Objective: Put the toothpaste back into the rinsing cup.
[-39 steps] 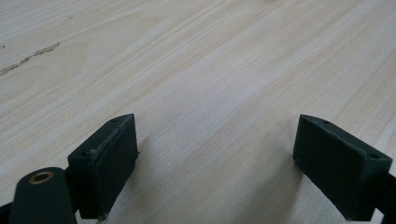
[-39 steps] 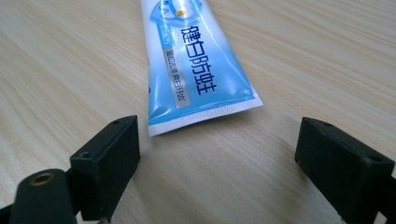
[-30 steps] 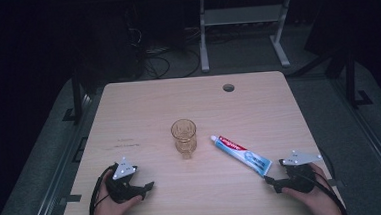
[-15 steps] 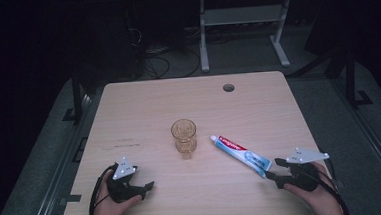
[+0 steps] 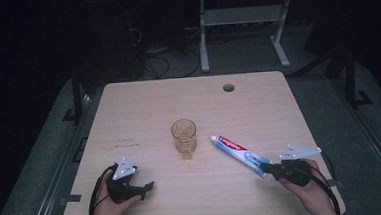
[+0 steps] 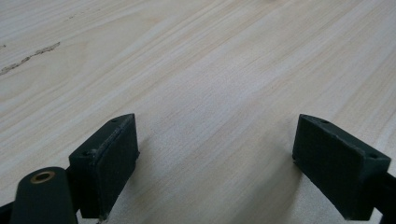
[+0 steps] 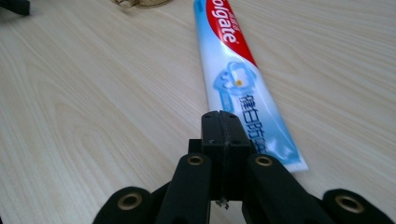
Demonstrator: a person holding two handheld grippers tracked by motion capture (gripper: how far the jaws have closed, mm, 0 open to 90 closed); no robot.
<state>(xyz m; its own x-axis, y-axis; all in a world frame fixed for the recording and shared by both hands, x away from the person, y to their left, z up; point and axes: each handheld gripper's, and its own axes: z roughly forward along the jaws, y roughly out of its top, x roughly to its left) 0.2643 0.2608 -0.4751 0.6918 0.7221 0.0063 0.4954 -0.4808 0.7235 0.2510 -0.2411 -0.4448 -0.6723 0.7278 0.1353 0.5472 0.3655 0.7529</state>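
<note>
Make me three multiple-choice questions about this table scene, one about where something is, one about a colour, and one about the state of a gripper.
1. Where does the toothpaste tube lie?
A. right of the glass
B. inside the glass
C. on the floor

2. What colour is the glass?
A. green
B. amber
C. black

3. How do the right gripper's jaws stand?
A. wide open
B. clamped round the glass
C. pressed together, nothing between

Answers: 1 A, the high view shows the tube flat on the table beside the glass; 2 B, it looks amber; 3 C, the right gripper view shows the jaws having just closed, meeting above the tube's end.

Your tongs (image 5: 148,186) are black with brass rivets, grey three-cornered plates on top, black cables trailing
</note>
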